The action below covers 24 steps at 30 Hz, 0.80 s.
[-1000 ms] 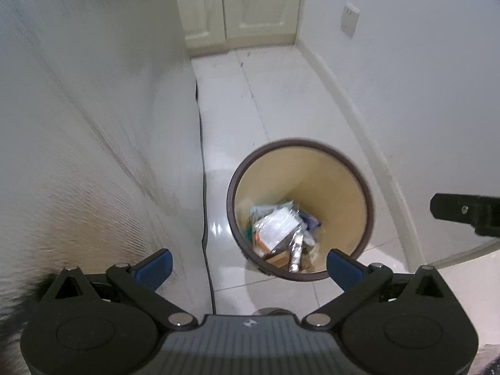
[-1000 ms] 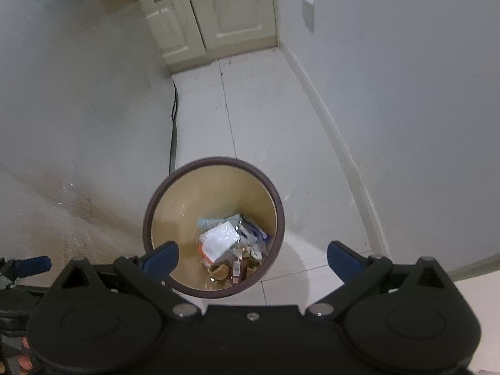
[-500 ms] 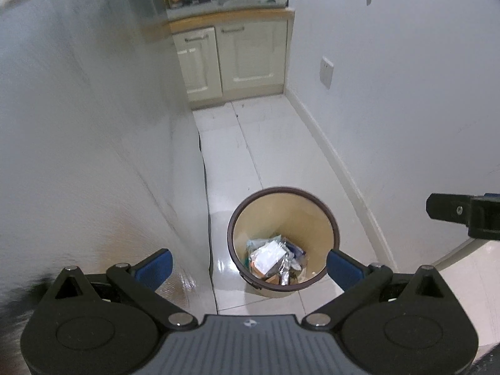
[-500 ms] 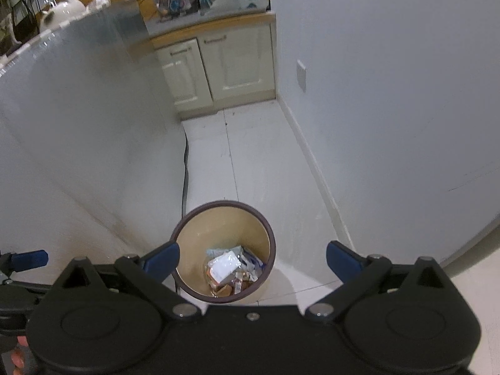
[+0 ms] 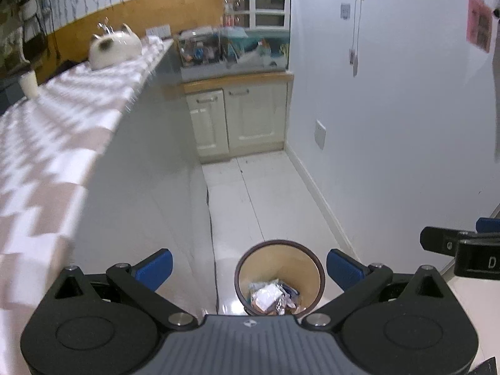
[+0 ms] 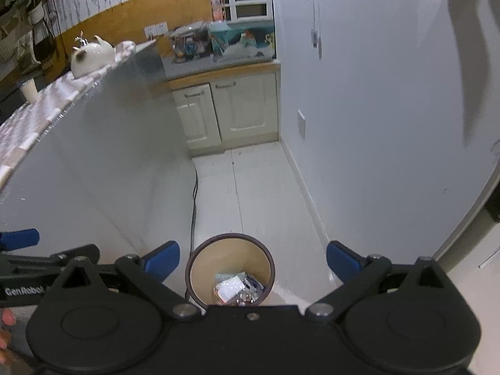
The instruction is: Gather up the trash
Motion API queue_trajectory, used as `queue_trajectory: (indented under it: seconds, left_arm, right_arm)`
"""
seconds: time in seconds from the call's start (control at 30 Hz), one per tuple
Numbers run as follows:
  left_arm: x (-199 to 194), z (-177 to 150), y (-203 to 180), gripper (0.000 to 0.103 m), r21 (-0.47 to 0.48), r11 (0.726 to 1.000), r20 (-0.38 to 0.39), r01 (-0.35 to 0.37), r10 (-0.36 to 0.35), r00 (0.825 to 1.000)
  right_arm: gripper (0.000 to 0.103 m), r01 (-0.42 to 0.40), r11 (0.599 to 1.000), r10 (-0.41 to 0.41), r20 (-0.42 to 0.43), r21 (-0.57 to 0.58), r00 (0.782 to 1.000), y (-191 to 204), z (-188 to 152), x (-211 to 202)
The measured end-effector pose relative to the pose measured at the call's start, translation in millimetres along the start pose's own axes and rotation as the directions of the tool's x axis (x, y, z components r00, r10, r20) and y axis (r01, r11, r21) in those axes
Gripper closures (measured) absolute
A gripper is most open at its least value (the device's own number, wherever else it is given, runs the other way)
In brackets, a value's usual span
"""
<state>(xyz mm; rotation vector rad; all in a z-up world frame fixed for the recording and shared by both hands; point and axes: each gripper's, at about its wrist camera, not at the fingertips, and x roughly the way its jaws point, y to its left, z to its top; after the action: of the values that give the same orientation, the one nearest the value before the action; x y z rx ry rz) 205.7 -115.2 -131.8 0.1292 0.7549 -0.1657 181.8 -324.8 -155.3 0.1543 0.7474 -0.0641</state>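
Observation:
A round brown-rimmed trash bin (image 5: 281,259) (image 6: 229,257) stands on the white floor far below both grippers, with crumpled wrappers (image 5: 272,293) (image 6: 236,287) in its bottom. My left gripper (image 5: 248,267) is open and holds nothing. The right gripper (image 6: 252,261) is open too, with nothing between its blue pads. Part of the right gripper (image 5: 459,247) shows at the right edge of the left wrist view; part of the left gripper (image 6: 31,250) shows at the left edge of the right wrist view.
A table with a checkered cloth (image 5: 56,131) rises at the left, carrying a white teapot (image 5: 114,48) (image 6: 90,56) and a cup (image 5: 28,84). Cream cabinets (image 5: 240,118) with a cluttered counter stand at the back. A black cable (image 6: 194,206) runs along the floor. A wall (image 5: 390,125) is on the right.
Both grippers have risen well above the bin, which now looks much smaller and lower. The tabletop, the teapot and the back counter have come into view.

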Motion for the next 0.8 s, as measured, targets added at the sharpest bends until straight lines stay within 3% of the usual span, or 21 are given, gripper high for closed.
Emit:
queue_trajectory:
  seconds: [0.23,0.43,0.8]
  left_arm:
    - [-47,-2,12,0.000,-0.007,1.000,0.051,0.002,-0.002,0.999]
    - [-77,-11,22,0.000,-0.026,0.999,0.053,-0.034,0.035,0.998]
    - [-118,-36,39,0.000,-0.042,0.999,0.065,-0.017,0.020,0.998]
  right_arm:
    - [0.002,-0.003,1.000,0.004,0.049,-0.028,0.999,10,-2,-43]
    - [0.002,-0.006,1.000,0.008,0.064,-0.030,0.998,16,-12,-72]
    - [0.002,-0.016,1.000,0.017,0.093,-0.012,0.995,20,-29,-113]
